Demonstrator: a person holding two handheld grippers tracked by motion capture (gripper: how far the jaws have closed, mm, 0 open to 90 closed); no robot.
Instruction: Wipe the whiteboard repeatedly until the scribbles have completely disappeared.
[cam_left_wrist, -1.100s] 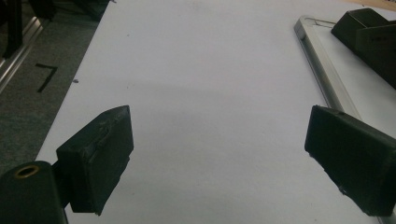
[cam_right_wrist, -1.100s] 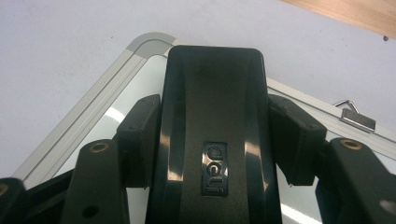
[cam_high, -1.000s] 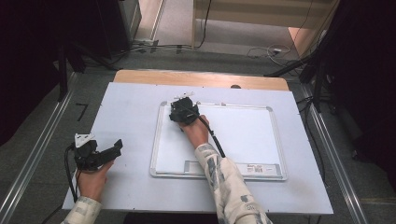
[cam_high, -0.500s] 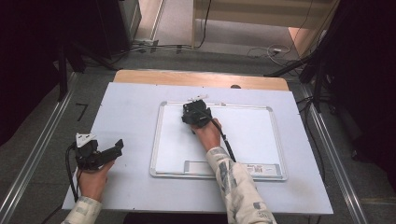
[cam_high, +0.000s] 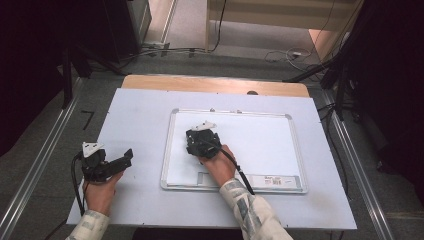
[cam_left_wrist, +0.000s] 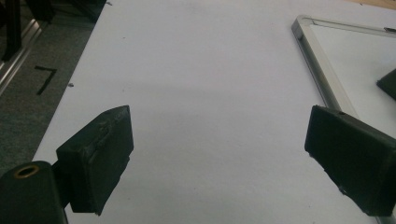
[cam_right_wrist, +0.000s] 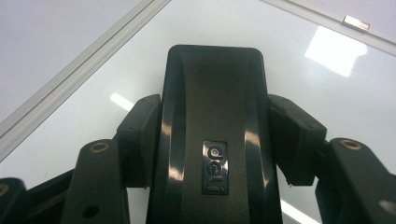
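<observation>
I see right gripper (cam_right_wrist: 212, 140) clamping black deli eraser (cam_right_wrist: 212, 126) on whiteboard (cam_high: 260, 145) | left gripper (cam_left_wrist: 217, 158) spread wide, on table (cam_high: 135, 115)

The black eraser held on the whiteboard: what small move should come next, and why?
Probably slide the eraser across the whiteboard, flat on the surface. The right hand-held gripper is shut on it near the board's left part; much white surface lies to its right. The left hand-held gripper rests open, off the board.
</observation>
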